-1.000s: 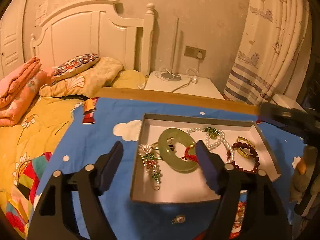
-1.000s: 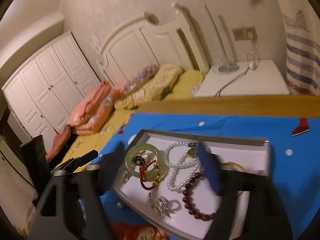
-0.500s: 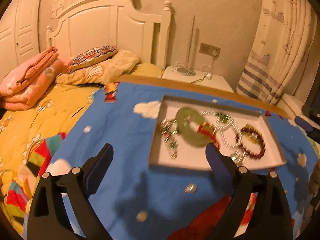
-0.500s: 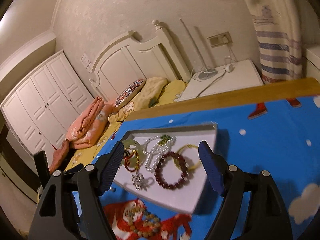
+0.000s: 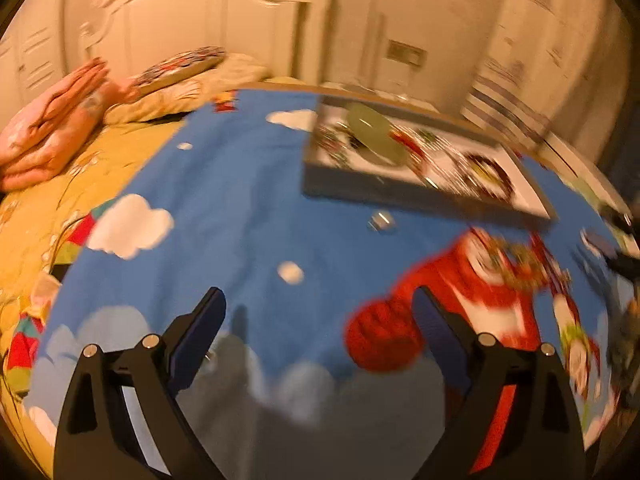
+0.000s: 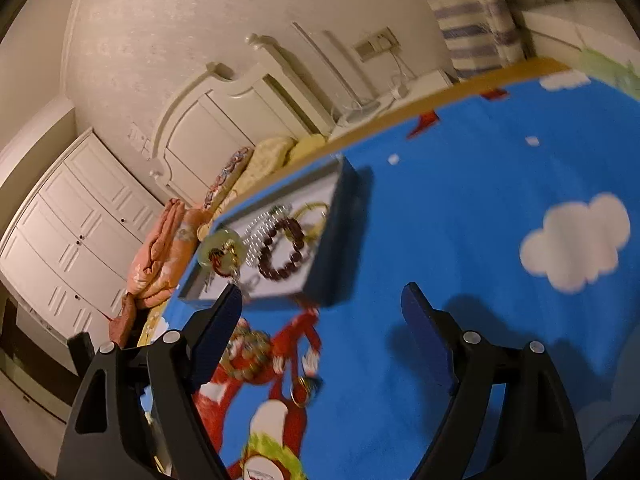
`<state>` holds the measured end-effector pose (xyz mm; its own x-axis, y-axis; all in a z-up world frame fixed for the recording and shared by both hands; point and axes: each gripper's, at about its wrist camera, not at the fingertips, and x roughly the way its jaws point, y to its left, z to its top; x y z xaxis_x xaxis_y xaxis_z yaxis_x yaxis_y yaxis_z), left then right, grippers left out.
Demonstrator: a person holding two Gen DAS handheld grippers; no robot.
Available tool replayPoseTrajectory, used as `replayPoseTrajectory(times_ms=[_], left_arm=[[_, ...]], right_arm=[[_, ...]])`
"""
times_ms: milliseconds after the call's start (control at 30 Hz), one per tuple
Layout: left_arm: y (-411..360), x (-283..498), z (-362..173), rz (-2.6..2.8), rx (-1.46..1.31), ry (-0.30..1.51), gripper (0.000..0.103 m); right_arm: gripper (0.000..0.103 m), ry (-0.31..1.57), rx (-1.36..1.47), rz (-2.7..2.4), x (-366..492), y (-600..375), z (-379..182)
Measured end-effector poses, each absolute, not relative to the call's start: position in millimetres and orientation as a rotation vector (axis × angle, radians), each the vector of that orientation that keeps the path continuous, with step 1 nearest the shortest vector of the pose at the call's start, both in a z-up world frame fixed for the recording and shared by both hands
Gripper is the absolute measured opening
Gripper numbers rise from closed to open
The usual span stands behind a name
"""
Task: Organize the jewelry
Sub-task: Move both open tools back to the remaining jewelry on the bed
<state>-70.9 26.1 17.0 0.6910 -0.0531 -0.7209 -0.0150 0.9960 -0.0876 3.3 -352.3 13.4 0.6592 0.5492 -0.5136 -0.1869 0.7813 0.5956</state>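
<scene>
The left gripper stood wide with nothing between its jaws, only blue cartoon cloth under them. The right gripper had its jaws opening, likewise empty, over the same cloth. Outward from the left jaws, a small silvery loose piece lay on the cloth ahead and slightly right, just near of the tray's near wall. Beyond it sat the shallow grey tray, its long axis running left to right across the far part of the table, holding a green jade ring, a dark red bead bracelet and a pearl strand; blur hid finer detail. Further loose jewelry, a beaded string and a small gold ring, lay on the red figure near of the tray, close to the right gripper's left finger and probably nearer that hand. In the right wrist view the tray lay far and left of the jaws. Open cloth spread to the right there, while the table's far edge ran behind the tray, with the bed beyond.
</scene>
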Motion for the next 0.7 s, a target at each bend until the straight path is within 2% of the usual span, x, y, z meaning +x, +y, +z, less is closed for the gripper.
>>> replayPoseTrajectory(times_ms=[133, 267, 467, 700], left_arm=[[17.9, -89.4, 23.1, -0.072, -0.057, 0.711, 0.095], [30.4, -92.1, 24.4, -0.139, -0.164, 0.681, 0.095], [46.3, -109.9, 33.6, -0.198, -0.271, 0.538, 0.095], [44.7, -118.6, 38.8, -0.212, -0.265, 0.484, 0.096]], right_arm=[[0.081, 0.731, 0.519, 0.442, -0.5, -349.1, 14.0], [0.081, 0.767, 0.441, 0.429, -0.4, -333.1, 13.5], [0.082, 0.844, 0.268, 0.427, -6.2, -301.3, 11.9], [0.083, 0.921, 0.116, 0.41, -24.4, -277.3, 2.8]])
